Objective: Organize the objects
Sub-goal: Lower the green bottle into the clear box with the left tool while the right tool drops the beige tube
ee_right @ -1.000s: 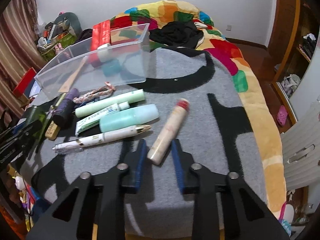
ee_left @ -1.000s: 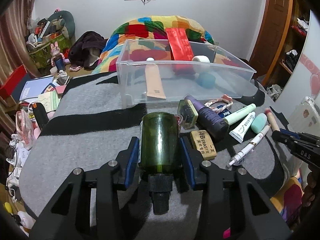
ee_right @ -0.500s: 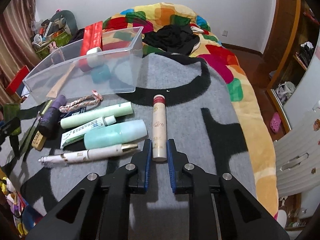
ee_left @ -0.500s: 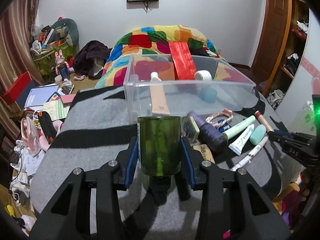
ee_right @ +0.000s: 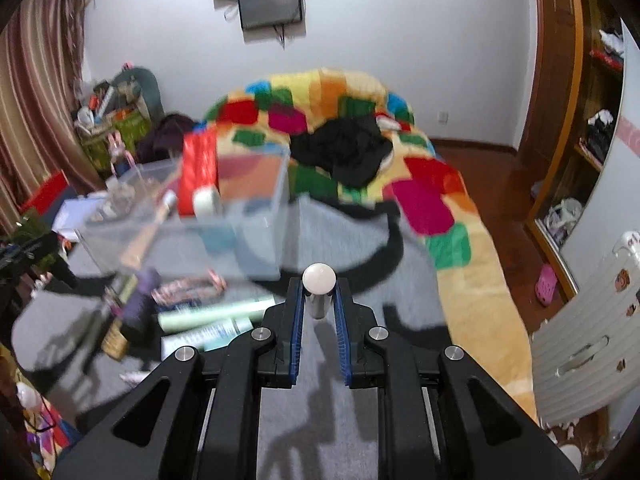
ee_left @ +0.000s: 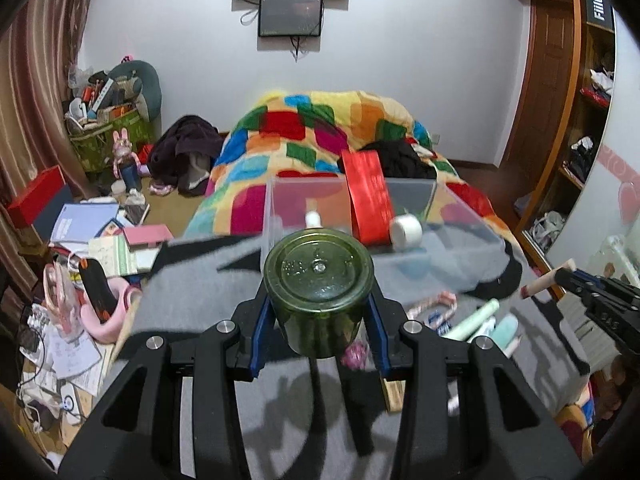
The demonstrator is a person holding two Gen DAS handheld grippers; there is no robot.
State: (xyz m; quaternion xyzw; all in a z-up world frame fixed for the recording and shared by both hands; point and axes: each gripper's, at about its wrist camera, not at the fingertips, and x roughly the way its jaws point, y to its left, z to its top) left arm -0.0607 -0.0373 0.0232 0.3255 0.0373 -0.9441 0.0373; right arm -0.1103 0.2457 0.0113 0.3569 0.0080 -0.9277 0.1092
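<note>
My left gripper (ee_left: 318, 308) is shut on a dark green glass bottle (ee_left: 319, 276), held up off the grey blanket with its base pointing at the clear plastic bin (ee_left: 460, 224). My right gripper (ee_right: 319, 294) is shut on a beige tube (ee_right: 319, 278), seen end-on and lifted above the blanket; it also shows in the left wrist view (ee_left: 538, 285). The bin (ee_right: 260, 200) holds a red box (ee_left: 368, 204), a white roll (ee_left: 406, 231) and a beige tube.
On the blanket (ee_right: 400, 320) near the bin lie a purple bottle (ee_right: 140, 294), a pale green tube (ee_right: 216, 312), a white tube (ee_right: 208, 334), a striped cord (ee_right: 188, 286) and an eraser (ee_right: 114, 342). Cluttered floor lies to the left (ee_left: 80, 240). A colourful quilt (ee_left: 320, 128) lies behind.
Both grippers have lifted their objects off the blanket and tilted them up end-on. The right gripper picked the beige tube up from the blanket.
</note>
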